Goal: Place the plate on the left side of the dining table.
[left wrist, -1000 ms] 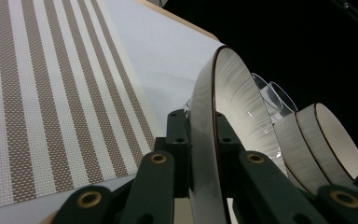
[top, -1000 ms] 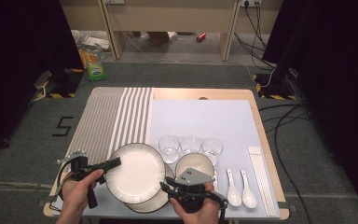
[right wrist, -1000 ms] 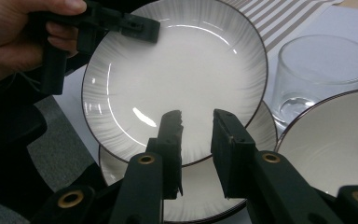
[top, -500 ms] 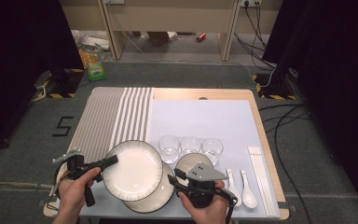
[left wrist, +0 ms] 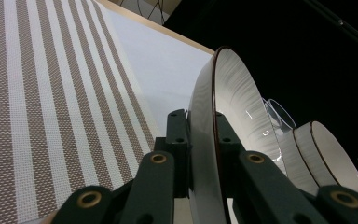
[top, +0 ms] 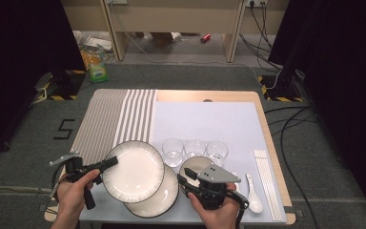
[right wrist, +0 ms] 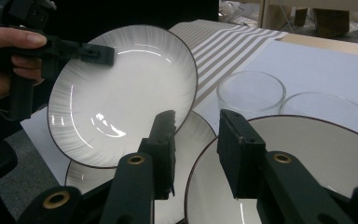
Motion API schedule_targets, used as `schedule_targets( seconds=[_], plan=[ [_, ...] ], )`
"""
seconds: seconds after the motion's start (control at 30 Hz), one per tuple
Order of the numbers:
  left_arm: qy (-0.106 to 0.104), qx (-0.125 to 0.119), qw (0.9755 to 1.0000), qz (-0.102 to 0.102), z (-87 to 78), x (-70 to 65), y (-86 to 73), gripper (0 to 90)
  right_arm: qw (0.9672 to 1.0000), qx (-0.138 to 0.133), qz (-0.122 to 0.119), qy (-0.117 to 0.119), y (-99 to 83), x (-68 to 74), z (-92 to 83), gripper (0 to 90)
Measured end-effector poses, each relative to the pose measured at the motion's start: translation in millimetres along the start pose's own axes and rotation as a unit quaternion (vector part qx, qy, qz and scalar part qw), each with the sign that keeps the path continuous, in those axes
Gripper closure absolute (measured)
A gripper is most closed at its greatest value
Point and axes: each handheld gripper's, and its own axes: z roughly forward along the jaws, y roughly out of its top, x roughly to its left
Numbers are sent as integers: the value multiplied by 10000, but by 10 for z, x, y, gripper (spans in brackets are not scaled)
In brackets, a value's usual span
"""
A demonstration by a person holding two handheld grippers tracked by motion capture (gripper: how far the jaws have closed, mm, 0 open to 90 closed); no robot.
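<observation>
While left gripper [top: 110, 162] jaws pinching lifted plate [top: 133, 171], right gripper [top: 186, 177] jaws newly spread, off bowl [top: 196, 165].

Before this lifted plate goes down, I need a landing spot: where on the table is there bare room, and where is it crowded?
The plate is clamped in the left hand-held gripper. Bare room: the striped mat behind it, and the white sheet between mat and far edge, beyond the three glasses. The near edge is crowded: second plate, bowl, spoons, chopsticks.
</observation>
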Motion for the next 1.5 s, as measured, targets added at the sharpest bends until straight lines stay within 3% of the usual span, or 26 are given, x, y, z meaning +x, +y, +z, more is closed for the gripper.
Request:
schedule_targets(
  seconds=[0.53,0.77,1.5],
  plan=[
    [56,-150,9999,-30,-39,6,35,809,9994,-302,-43,-176,29,-81,-75,623],
    [69,-209,9997,-38,-57,15,63,809,9989,-384,45,-259,42,-123,-122,608],
    [88,-332,9994,-61,-93,36,117,808,9979,-483,63,-423,48,-208,-175,600]
  ],
)
